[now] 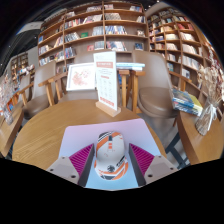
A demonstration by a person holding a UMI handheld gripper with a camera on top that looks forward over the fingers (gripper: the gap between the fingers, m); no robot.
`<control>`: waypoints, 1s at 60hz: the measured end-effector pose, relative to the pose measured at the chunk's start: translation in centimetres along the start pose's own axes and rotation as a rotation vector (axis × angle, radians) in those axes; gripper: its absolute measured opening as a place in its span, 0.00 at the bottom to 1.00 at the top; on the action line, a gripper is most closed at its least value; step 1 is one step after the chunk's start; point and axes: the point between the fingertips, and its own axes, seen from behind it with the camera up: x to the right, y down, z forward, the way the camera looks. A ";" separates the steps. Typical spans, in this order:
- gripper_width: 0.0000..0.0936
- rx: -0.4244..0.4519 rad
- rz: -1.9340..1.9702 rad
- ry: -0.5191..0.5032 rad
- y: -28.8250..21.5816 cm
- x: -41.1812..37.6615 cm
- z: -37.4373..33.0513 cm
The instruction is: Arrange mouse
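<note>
A white mouse [110,153] with orange and black stripes sits between my fingers, its nose pointing away from me. My gripper [111,160] is shut on the mouse, with the pink pads [85,158] pressed against its two sides. Under and just beyond it lies a pale rectangular mouse mat [108,131] on a round wooden table [48,132]. I cannot tell whether the mouse rests on the mat or hangs just above it.
A standing sign card [107,84] is on the table beyond the mat. Past the table are wooden chairs [157,95] and another table with a display [80,76]. Bookshelves [100,30] line the back wall.
</note>
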 end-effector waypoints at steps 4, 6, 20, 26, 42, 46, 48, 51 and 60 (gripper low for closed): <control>0.92 0.017 0.011 0.022 -0.8 0.1 -1.8; 0.91 0.028 0.014 0.023 -1.3 -0.3 -3.0; 0.91 0.091 0.032 0.005 -1.5 -4.9 -15.7; 0.91 0.099 0.064 -0.001 0.4 -6.5 -20.6; 0.91 0.117 0.007 0.041 6.0 -8.7 -29.2; 0.91 0.127 -0.023 0.052 7.0 -9.2 -30.6; 0.91 0.129 -0.030 0.054 7.4 -9.4 -31.2; 0.91 0.137 -0.040 0.046 7.9 -9.9 -32.2; 0.92 0.149 -0.087 0.031 9.2 -11.2 -33.4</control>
